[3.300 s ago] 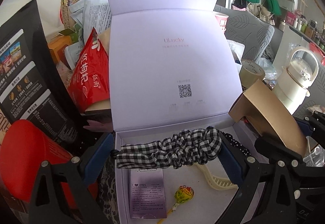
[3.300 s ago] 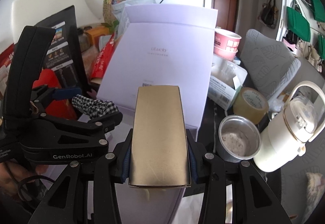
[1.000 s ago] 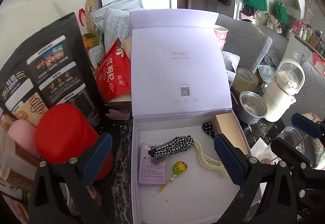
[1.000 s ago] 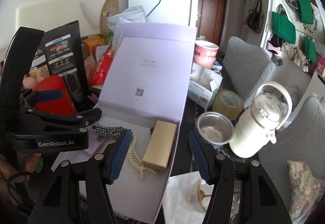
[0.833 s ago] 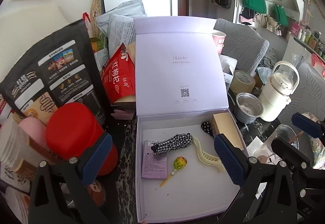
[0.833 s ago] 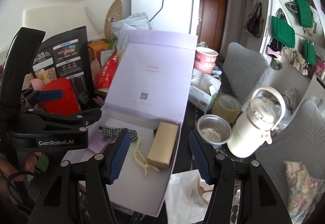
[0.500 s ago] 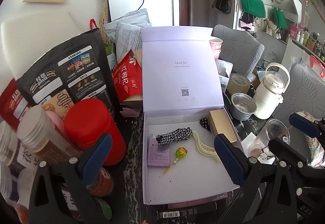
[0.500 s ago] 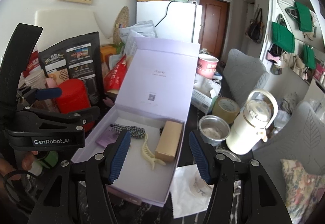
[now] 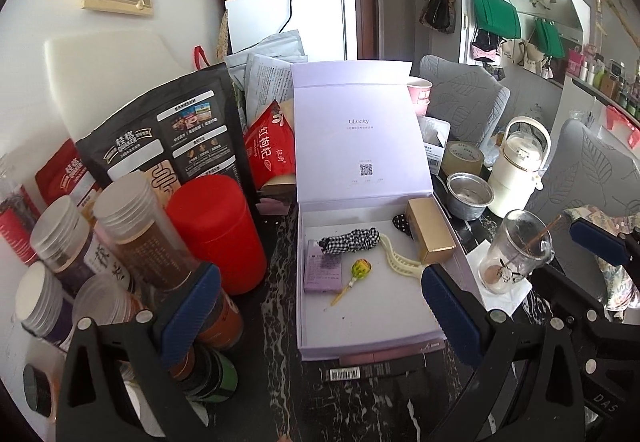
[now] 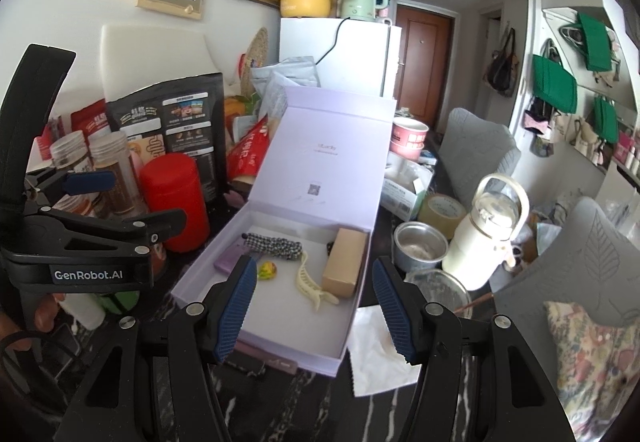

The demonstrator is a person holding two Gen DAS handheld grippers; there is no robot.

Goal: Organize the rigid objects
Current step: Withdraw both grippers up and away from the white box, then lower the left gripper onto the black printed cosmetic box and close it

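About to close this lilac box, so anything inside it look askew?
Mostly loose: the cream hair claw lies diagonally against the gold box, and a lollipop rests slanted beside the purple packet.

Left wrist camera looks forward and downward between its tongs [image 9: 316, 314], set back from the open lavender box [image 9: 372, 314], which sits centred on the worktop [image 9: 280, 282]. Right wrist camera stands to the right, angled down and leftward across the same box [image 10: 280, 306]; the left tongs [image 10: 120, 201] show at its left edge. Both share the box, red canister [image 9: 216, 234] and white jug [image 10: 484, 242].
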